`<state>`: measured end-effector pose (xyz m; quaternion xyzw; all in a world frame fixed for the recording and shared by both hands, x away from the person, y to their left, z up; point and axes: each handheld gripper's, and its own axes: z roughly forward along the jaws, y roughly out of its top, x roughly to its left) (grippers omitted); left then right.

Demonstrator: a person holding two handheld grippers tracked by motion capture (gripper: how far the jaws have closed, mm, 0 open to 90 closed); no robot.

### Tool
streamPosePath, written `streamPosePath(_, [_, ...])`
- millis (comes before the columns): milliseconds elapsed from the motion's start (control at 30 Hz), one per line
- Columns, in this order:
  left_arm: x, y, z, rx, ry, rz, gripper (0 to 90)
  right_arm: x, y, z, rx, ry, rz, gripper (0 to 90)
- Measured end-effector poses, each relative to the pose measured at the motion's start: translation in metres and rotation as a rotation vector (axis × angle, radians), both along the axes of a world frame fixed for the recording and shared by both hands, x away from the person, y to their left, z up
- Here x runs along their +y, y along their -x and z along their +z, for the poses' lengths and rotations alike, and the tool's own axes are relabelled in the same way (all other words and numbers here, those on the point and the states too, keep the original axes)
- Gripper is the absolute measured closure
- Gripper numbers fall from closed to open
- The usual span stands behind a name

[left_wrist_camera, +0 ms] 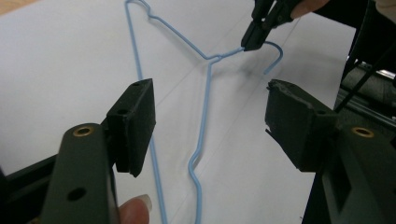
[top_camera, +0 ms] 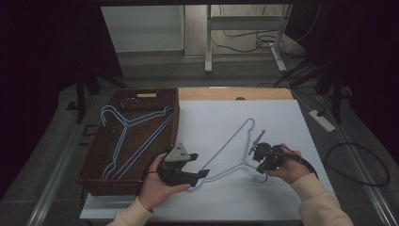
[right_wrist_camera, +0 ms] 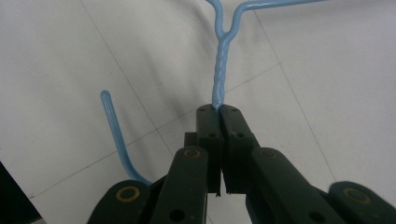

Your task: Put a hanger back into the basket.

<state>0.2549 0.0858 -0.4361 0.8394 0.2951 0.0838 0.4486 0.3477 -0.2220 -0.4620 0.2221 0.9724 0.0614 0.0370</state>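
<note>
Item one: blue wire hanger (top_camera: 234, 147), lying flat on the white surface (top_camera: 282, 122) in front of me, its hook end toward my right hand and its shoulders spreading away toward the far side and toward my left. Item two: right gripper (top_camera: 260, 155), jaws clenched on the twisted neck of the hanger just below the hook; in the right gripper view the two pads meet with the wire stem pinched at their tips (right_wrist_camera: 218, 108), the curl of the hook running off to one side. I judge this hold is there to steer the hanger by its stiffest part, where the wire cannot flex. Item three: left gripper (top_camera: 203, 174), jaws spread wide and holding nothing; in the left gripper view the two pads stand on either side of the long lower wire of the hanger, one pad just beside it, neither touching it that I can tell. I judge the wide gap is set so I can close on that wire next and share the load. Item four: brown woven basket (top_camera: 94, 162), at the left edge of the surface, near my left hand. Item five: other blue hangers (top_camera: 127, 136), lying inside the basket, overlapping one another. The basket sits close enough to be the likely place for the hanger I now hold.
</note>
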Motion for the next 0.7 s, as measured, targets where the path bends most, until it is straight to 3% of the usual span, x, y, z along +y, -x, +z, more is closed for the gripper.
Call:
streamPosePath(233, [-0.028, -0.003, -0.012, 0.019, -0.057, -0.043, 34.5, 0.001, 0.000, 0.001, 0.000, 0.003, 0.000, 88.0])
streamPosePath(700, [-0.059, -0.008, -0.030, 0.060, -0.106, -0.086, 33.3, -0.001, 0.002, 0.002, 0.000, 0.003, -0.002, 88.0])
